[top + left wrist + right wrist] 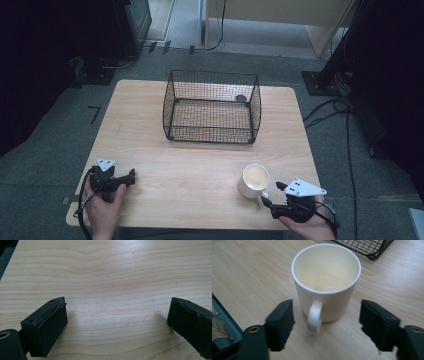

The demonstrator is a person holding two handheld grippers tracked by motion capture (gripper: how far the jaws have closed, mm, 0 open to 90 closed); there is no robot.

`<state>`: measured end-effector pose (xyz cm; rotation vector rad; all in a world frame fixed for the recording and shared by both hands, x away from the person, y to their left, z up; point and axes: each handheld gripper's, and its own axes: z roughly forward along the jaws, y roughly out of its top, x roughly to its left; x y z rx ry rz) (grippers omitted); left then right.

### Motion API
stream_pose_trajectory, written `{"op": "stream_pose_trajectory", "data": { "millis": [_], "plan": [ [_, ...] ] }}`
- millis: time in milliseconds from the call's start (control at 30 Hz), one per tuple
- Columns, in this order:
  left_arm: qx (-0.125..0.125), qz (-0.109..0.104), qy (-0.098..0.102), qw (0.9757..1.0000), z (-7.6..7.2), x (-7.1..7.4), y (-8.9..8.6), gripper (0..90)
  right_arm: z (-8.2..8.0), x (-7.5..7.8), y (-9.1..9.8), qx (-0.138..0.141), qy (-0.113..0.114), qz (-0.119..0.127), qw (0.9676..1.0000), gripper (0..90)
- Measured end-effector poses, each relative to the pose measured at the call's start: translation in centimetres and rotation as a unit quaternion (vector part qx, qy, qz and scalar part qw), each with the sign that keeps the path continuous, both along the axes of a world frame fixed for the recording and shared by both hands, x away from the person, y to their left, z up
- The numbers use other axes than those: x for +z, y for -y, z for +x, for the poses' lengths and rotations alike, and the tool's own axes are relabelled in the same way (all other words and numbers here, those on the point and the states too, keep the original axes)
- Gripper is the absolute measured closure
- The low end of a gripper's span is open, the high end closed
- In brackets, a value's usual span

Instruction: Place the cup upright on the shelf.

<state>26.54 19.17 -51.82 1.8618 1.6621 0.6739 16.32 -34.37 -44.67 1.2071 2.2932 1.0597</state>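
A: Where does the mug (255, 180) stand?

B: Upright on the table (200, 165), well nearer the person than the wire basket (212, 106) and towards the table's right edge. The right claw (272, 194) sits just beside it, close to the near edge.

A: What does the right gripper view add?

B: The mug's handle (314, 317) points between the spread jaws of the right claw (325, 323), released, touching nothing. A basket corner (372, 248) lies beyond the mug.

A: And the left claw (131, 177)?

B: Far left of the mug, near the table's front left corner. The left gripper view has its jaws wide apart over bare wood, with open table between it and the basket.
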Motion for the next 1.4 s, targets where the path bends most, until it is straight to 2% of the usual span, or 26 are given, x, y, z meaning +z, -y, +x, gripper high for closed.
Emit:
{"op": "stream_pose_trajectory", "data": {
  "millis": [100,133,200,267,333,433,467,567,600,733,833,1133,1233,1400],
  "plan": [
    [0.000,0.000,0.000,1.0000,0.0,0.0,0.0,2.6,0.2,-0.4,0.2,-0.008,0.000,-0.009,0.9999,39.0],
    [0.000,0.000,0.000,1.0000,0.0,0.0,0.0,2.6,0.2,-0.4,0.2,-0.008,0.000,-0.009,0.9999,39.0],
    [0.000,0.000,0.000,1.0000,0.0,0.0,0.0,2.7,0.4,-0.6,0.6,0.000,-0.008,0.005,1.0000,46.6],
    [0.000,0.000,0.000,1.0000,0.0,0.0,0.0,2.7,0.4,-0.7,0.6,0.003,-0.011,0.005,0.9999,50.0],
    [-0.001,0.001,-0.001,1.0000,0.0,0.0,0.0,2.7,0.5,-0.9,0.7,0.001,-0.019,0.002,0.9998,57.5],
    [-0.002,0.001,-0.001,1.0000,0.0,0.0,0.0,2.7,0.6,-1.0,0.9,0.003,-0.017,0.001,0.9999,61.7],
    [-0.002,0.001,0.000,1.0000,0.0,0.0,0.0,2.7,0.7,-1.1,1.0,0.008,-0.016,0.005,0.9998,66.6],
    [-0.002,0.001,0.000,1.0000,0.0,0.0,0.0,2.7,0.8,-1.3,1.0,0.012,-0.017,0.001,0.9998,67.9],
    [-0.002,0.001,-0.001,1.0000,0.0,0.0,0.0,2.7,0.9,-1.7,0.8,0.017,-0.022,-0.006,0.9996,71.8],
    [-0.002,0.001,0.000,1.0000,0.0,0.0,0.0,2.7,1.3,-2.0,0.6,0.024,-0.027,-0.001,0.9993,78.5],
    [-0.002,0.001,0.000,1.0000,0.0,0.0,0.0,2.7,1.4,-2.0,0.5,0.021,-0.026,-0.004,0.9994,79.0],
    [-0.002,0.001,0.000,1.0000,0.0,0.0,0.0,2.7,1.7,-2.3,0.7,0.026,-0.031,0.013,0.9991,78.6],
    [-0.002,0.001,0.000,1.0000,0.0,0.0,0.0,2.7,1.7,-2.3,0.7,0.026,-0.032,0.010,0.9991,78.9],
    [-0.002,0.001,0.000,1.0000,0.0,0.0,0.0,2.7,1.6,-2.2,0.4,0.030,-0.019,-0.003,0.9994,80.6]
  ]
}}
